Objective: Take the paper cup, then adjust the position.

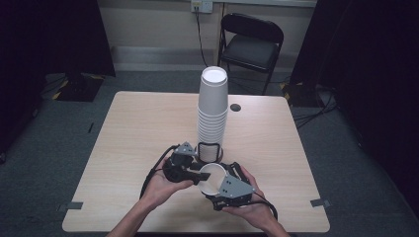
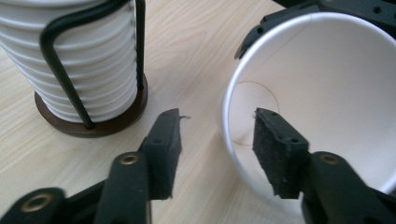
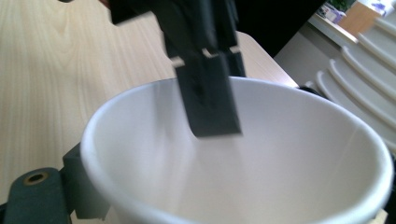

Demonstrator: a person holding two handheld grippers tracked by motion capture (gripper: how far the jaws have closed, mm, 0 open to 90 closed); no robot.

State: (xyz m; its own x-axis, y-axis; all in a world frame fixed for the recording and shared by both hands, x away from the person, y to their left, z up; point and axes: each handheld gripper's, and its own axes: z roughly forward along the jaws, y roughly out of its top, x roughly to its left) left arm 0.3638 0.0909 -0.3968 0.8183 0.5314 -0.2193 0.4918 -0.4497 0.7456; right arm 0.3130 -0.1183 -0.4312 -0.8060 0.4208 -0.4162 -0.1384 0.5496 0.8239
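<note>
**Loose cup between my two claws**

My left claw [image 2: 217,149] stands part open, its jaws straddling the rim of the white paper cup [image 2: 327,102] without pressing it: one pad inside, one outside. My right claw [image 1: 217,190] grips that cup from around its outside, at about 5 o'clock on the tabletop [image 1: 138,128]. At 12 o'clock from the cup, just beside it, rises the tall cup stack [image 1: 213,106] in its wire holder [image 2: 70,28].
</note>
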